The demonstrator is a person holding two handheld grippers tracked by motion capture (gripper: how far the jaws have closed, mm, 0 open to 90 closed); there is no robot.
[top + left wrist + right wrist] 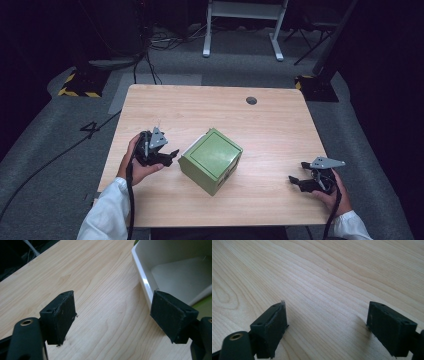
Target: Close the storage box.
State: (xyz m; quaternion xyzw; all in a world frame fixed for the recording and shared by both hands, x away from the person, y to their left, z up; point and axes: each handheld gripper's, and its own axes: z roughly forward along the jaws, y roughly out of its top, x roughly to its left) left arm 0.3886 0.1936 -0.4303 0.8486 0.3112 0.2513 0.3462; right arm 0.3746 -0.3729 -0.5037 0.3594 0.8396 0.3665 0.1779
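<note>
Resting low over the left part of the wooden bench (215, 105), the left gripper (172, 154) sat in the person's left hand (137, 162), a white sleeve (107, 212) and a black cable (131, 200) trailing back from it toward the near edge. Its fingers (61, 315) stood apart with nothing between them but bare wood. In the left gripper view the white inner wall of the green box (211, 160) lay just ahead of the farther finger, at that finger's tip, though whether the two touched I could not tell. The box stood just to the right of those fingers in the high view, turned cornerwise on the bench, with its white opening facing the left gripper and its green top and sides outward. It filled the middle ground between the two grippers and blocked the straight line from one to the other. Beyond the box, near the far edge, a small round dark hole (251, 100) sat in the bench top. Well to the right of the box, the right gripper (295, 181) lay in the person's right hand (332, 192) near the bench's right edge, its fingers (273, 323) spread wide and empty over plain wood grain, pointing back toward the box. Behind the bench, on the grey floor (45, 145), stood a white frame (240, 25) and loose cables.
</note>
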